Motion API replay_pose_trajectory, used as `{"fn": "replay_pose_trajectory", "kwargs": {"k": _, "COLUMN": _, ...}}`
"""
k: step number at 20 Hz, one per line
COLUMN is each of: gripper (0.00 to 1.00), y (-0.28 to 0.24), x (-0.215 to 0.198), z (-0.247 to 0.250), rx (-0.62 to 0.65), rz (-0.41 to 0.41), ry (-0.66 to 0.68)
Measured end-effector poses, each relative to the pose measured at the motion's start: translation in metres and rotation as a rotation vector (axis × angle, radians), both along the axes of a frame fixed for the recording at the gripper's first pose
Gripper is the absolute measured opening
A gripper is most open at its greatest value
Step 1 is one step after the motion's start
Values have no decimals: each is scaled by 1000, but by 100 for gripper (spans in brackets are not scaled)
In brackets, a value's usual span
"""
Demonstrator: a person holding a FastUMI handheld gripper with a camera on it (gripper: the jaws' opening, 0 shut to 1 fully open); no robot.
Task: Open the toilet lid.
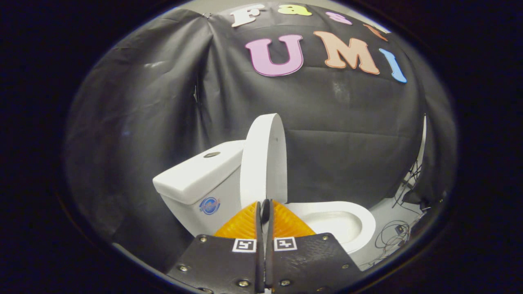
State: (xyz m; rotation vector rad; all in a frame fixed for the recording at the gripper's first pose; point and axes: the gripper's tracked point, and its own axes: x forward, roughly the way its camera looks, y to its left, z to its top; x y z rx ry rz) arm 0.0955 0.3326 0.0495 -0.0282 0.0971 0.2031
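A white toilet stands ahead of me against the black cloth wall. Its lid (pixel 263 157) stands upright, raised against the tank (pixel 200 173), which has a flush button on top. The open seat and bowl (pixel 339 222) lie to the right of the lid, beyond my fingers. My gripper (pixel 264 206) is shut, its two fingers pressed together with nothing between them, their tips just in front of the lid's lower edge. Whether the tips touch the lid I cannot tell.
Black cloth hangs behind and to the left of the toilet. Loose cables (pixel 394 234) lie on the pale floor to the right of the bowl, near a gap in the cloth.
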Motion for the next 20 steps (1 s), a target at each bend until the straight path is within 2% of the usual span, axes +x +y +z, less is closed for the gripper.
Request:
{"fn": "replay_pose_trajectory", "kwargs": {"k": 5, "gripper": 2, "y": 22, "x": -1, "z": -3, "rx": -24, "rz": 19, "ry": -3}}
{"fn": "replay_pose_trajectory", "kwargs": {"k": 20, "gripper": 3, "y": 38, "x": -4, "z": -5, "rx": -1, "rz": 90, "ry": -23}}
